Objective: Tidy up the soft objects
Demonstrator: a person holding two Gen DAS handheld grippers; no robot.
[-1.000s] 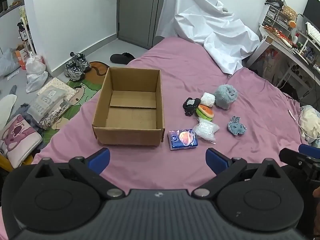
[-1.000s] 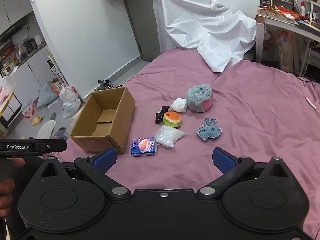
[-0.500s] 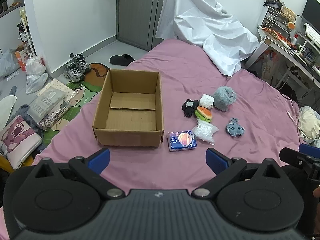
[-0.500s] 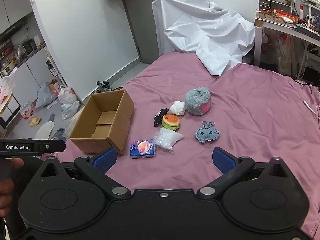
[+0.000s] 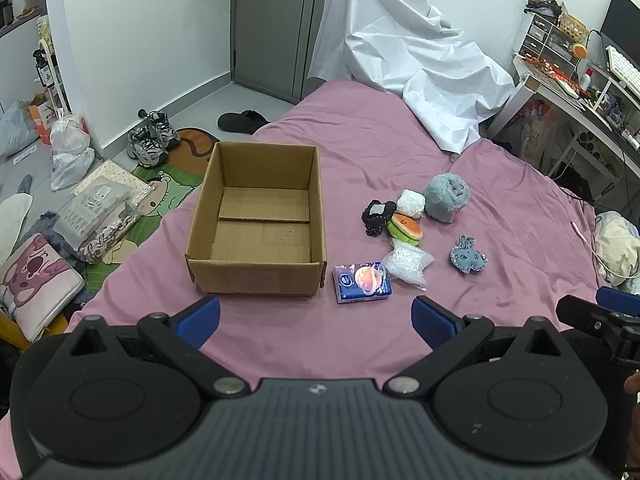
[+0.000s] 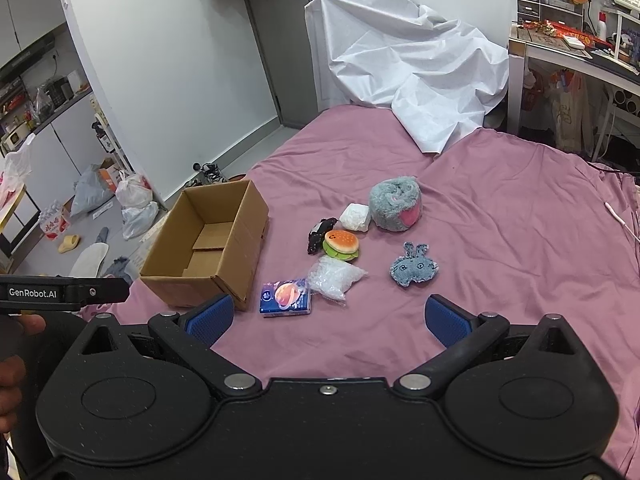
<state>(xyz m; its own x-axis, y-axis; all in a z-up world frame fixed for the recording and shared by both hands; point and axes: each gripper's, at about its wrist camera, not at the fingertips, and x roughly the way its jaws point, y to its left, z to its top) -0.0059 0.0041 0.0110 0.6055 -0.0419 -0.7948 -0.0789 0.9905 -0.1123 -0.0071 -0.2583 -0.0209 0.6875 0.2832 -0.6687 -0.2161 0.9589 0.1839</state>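
both the left hand-held gripper (image 5: 315, 314) and right hand-held gripper (image 6: 329, 316) hover wide open and empty. the cardboard box (image 5: 256, 220) sits empty on the bed (image 5: 500, 208). start with the tissue pack (image 6: 285, 297) (nearest the box), pinching across its short sides.

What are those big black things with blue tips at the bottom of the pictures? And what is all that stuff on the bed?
Those are two grabbing tools that a person holds, one in each hand. Each has a camera looking forward along its blue fingers. One picture comes from the left gripper, the other from the right gripper. Both are open and hold nothing. On the pink bed sits an empty cardboard box. Beside it lie soft things: a blue tissue pack, a clear plastic bag, a toy burger, a small black toy, a white bundle, a grey fluffy ball and a blue bunny.
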